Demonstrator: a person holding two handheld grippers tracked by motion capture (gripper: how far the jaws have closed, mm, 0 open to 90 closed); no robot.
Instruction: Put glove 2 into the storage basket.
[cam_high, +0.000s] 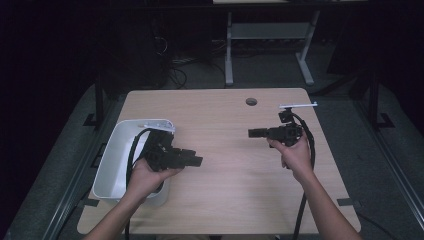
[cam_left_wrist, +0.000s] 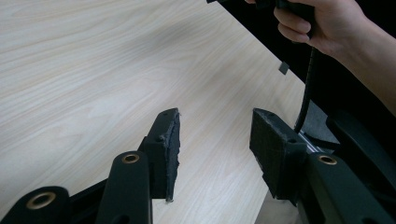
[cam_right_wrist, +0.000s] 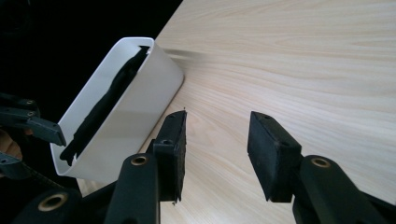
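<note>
A: So, what is the surface like?

B: A pale wood-grain worktop (cam_high: 235, 165) with rounded corners and a small round hole (cam_high: 251, 101) near its far edge. Around it the room is dark: grey floor, a tangle of cables and the pale legs of another desk (cam_high: 270, 45) beyond.

A: And the bin?

B: A white bin (cam_high: 112, 160) with rounded corners stands at the worktop's left edge. In the right gripper view a long dark strip (cam_right_wrist: 107, 100) lies inside it along the wall.

A: Where is the left hand-held gripper (cam_high: 192, 159)?

B: Over the bin's right rim, pointing toward the middle of the worktop. Its jaws stand about half apart with only bare wood between them; the pads (cam_left_wrist: 170, 149) press on nothing.

A: The right one?

B: The right hand-held gripper (cam_high: 252, 133) is held above the right part of the worktop, pointing left toward the bin, well apart from it. Its jaws are likewise half apart and empty, and its cable (cam_high: 306, 165) trails down past the forearm
</note>
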